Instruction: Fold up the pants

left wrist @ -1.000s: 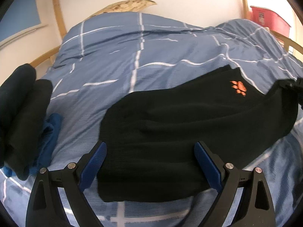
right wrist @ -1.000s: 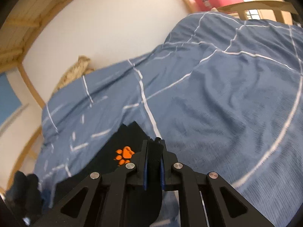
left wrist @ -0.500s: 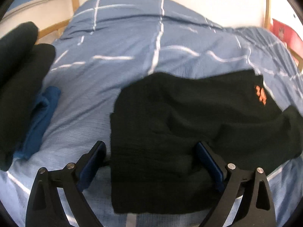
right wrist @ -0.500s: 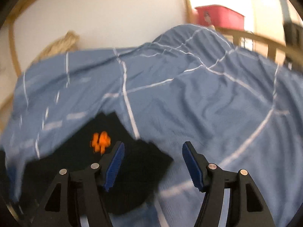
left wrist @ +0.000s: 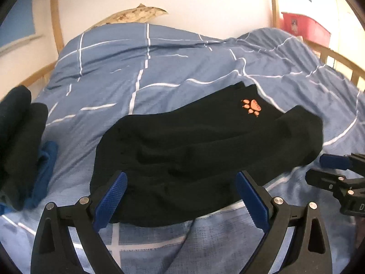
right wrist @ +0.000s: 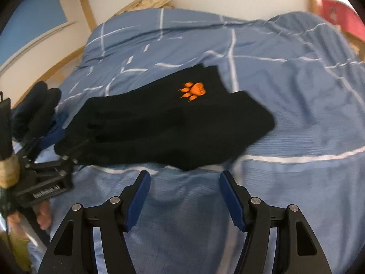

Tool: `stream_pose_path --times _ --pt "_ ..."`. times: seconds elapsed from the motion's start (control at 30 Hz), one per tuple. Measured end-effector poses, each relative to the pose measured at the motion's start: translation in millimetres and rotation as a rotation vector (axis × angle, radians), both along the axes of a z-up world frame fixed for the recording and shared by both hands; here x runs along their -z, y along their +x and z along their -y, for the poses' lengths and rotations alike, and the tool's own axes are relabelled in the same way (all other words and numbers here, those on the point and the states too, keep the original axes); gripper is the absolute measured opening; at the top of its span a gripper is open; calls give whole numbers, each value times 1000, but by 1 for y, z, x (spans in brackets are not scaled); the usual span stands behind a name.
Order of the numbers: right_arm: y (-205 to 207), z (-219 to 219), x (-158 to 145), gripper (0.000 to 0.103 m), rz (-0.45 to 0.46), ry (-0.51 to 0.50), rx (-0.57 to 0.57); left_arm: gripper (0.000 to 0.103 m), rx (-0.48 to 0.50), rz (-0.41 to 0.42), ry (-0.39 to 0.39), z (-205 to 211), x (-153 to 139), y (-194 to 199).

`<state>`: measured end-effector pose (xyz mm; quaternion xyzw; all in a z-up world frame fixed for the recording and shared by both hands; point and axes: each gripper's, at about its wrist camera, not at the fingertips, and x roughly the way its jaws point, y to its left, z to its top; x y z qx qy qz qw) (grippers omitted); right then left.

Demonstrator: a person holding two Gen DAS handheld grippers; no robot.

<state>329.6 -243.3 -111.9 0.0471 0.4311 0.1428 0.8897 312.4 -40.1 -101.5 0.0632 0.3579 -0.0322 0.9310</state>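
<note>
Blue checked duvet (left wrist: 182, 73) carrying black pants (left wrist: 200, 141) folded into a thick bundle, orange paw logo (right wrist: 193, 91) uppermost; left gripper (left wrist: 181, 196) and right gripper (right wrist: 184, 196) both spread wide, empty.

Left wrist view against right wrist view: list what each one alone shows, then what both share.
Only the left wrist view: the right gripper from outside, at the right edge. Only the right wrist view: the left gripper from outside, and the person's fingers below it. Both: the folded black pants with the orange paw print, the blue checked duvet, the red bin.
</note>
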Motion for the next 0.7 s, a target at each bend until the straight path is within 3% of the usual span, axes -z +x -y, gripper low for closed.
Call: stream_pose_path --times 0.2,0.4,0.7 --pt "10 -17 7 64 -10 -37 -93 97 -10 1 6 -2 1 4" --pt "15 -24 -18 64 113 -94 -168 97 -18 17 23 -1 2 1" --pt "42 -17 5 64 25 -68 -282 97 -21 21 33 -1 3 2"
